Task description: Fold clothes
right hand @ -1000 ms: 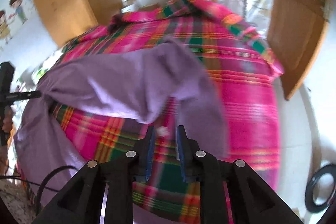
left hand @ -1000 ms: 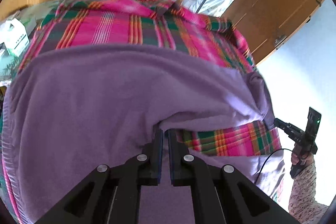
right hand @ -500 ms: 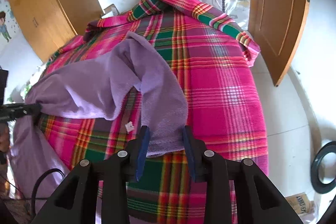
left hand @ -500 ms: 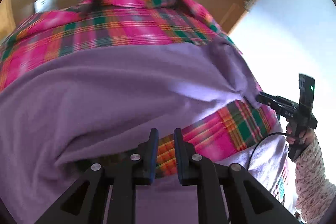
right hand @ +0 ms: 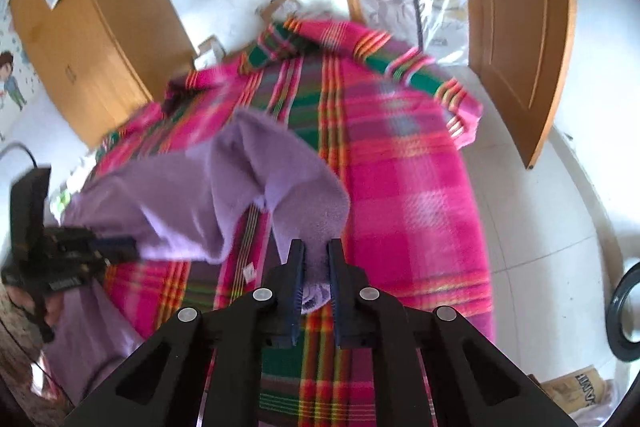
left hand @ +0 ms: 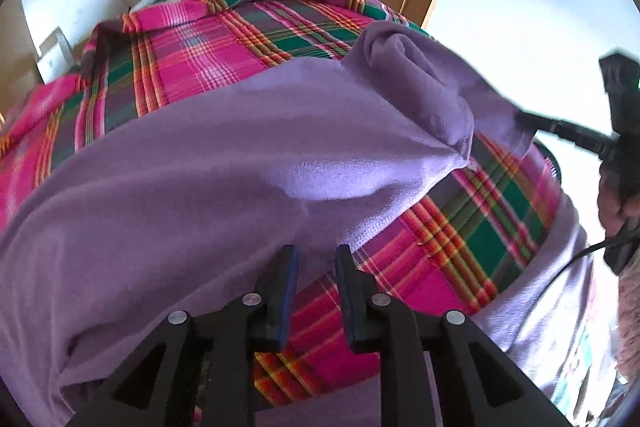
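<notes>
Since half a second ago my right tongs (right hand: 316, 247) narrowed onto purple garment (left hand: 224, 163) edge, my left tongs (left hand: 314, 253) parted, empty, over plaid blanket (right hand: 404, 187) near edge.

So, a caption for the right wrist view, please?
Right tool grips purple garment over plaid blanket.

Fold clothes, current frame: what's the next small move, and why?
Probably nudge the left gripper forward and close it on the near edge of the purple garment. Its fingers stand open with that edge just at their tips, while the right gripper is clamped on a garment corner above the plaid blanket.
</notes>
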A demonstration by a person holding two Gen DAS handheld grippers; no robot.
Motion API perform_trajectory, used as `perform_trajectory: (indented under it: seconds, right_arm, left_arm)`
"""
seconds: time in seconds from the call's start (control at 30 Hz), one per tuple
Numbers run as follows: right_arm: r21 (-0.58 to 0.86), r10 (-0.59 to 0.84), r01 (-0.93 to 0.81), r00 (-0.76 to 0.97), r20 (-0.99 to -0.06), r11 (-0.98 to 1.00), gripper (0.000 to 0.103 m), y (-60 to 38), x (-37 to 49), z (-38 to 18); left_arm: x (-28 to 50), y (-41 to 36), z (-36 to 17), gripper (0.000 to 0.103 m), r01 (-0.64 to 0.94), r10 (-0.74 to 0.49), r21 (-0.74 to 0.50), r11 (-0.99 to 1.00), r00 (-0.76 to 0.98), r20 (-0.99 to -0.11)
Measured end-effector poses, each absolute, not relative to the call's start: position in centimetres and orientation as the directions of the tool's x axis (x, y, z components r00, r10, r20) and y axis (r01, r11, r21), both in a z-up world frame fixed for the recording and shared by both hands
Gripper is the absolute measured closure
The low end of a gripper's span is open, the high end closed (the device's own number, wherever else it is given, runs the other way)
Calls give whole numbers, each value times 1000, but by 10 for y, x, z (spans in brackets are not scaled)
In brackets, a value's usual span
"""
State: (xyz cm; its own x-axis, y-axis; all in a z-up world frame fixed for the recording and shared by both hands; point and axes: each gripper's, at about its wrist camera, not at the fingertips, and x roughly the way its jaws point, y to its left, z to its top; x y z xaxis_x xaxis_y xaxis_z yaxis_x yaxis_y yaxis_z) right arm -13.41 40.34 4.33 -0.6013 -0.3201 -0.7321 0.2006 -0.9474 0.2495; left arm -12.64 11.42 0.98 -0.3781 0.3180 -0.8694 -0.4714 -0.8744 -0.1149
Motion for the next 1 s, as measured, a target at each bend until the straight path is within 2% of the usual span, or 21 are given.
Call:
perform_trajectory:
  seconds: [0.27,0.37,0.4,0.43,0.5,0.7,0.87,1.0]
  right_arm:
    - [212,-222,99,-680,-699,-972,91,438,-145,64]
    - [203,-191,65,-687,-701,-977,91,449,-154,64]
    - [201,-179,49,-690,-702,-978,91,453,-158,64]
    - [199,-168,36,-692,-702,-979,91,457,-161,64]
    - [196,-146,9,-700,-699,-981,91,464,-168,65]
    - [173,-77,-69,-695,-715,-982,91,483,-188,65]
    - [178,-28,-149,-686,-727,-973,91,497,-209,62]
    - [141,36,-227,-632,-774,-964,91,504,-229,47]
  left_arm:
    - [-113,132,9,79,-534,244,42,-845,-454,-857]
    - [-122,130,11,82,-529,262,14,-848,-443,-857]
    - [-123,129,11,92,-527,270,1,-850,-438,-858]
    - [-125,128,11,96,-526,277,-9,-850,-432,-858]
    - [-128,126,12,98,-523,285,-24,-852,-426,-859]
    - [-127,117,22,99,-529,366,-116,-841,-397,-842]
    - [-126,114,29,99,-537,385,-133,-833,-390,-837]
    - [-126,118,26,99,-547,390,-139,-826,-374,-841]
